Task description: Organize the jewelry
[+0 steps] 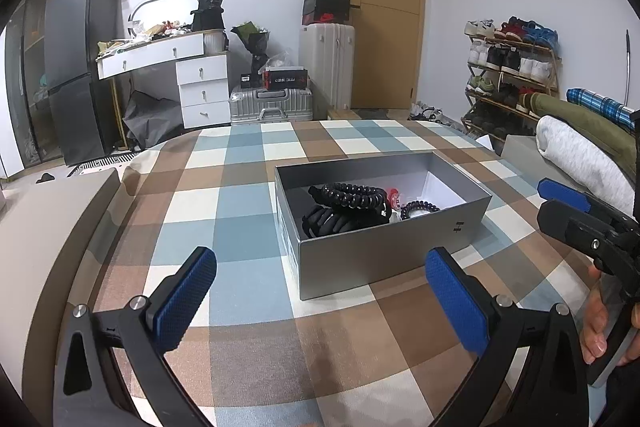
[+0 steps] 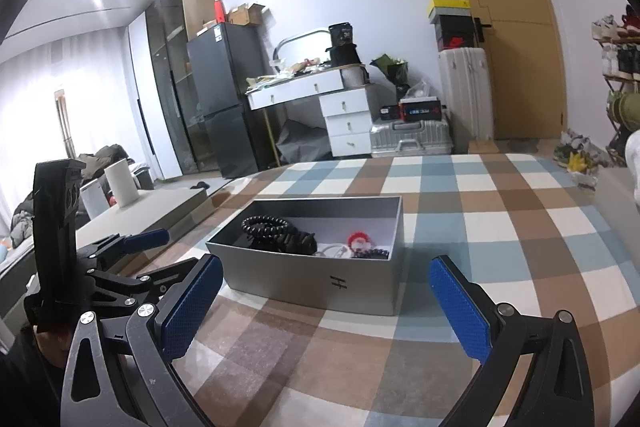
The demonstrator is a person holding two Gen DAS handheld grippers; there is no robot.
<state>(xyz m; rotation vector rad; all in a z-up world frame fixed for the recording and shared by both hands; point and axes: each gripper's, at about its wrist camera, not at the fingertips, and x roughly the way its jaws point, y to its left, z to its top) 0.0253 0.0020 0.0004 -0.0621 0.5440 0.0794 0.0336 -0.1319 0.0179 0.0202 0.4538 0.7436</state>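
A grey open box (image 1: 372,259) (image 2: 308,279) stands on the checked tablecloth. Inside lie a black beaded bracelet (image 1: 352,194) (image 2: 266,225), a black coiled piece (image 1: 340,221) (image 2: 294,243), a small dark spiral ring (image 1: 420,207) (image 2: 370,254), a red and white piece (image 1: 393,195) (image 2: 359,239) and a white item. My left gripper (image 1: 320,299) is open and empty, just short of the box's near wall. My right gripper (image 2: 326,303) is open and empty, in front of the box's side with the logo. Each gripper shows at the edge of the other's view.
The checked tablecloth (image 1: 240,211) (image 2: 500,227) covers the table. Folded white and green cloth (image 1: 580,155) lies at the right edge. A grey bench (image 2: 160,211) with a white roll is to the left. Drawers, suitcases, a fridge and a shoe rack stand behind.
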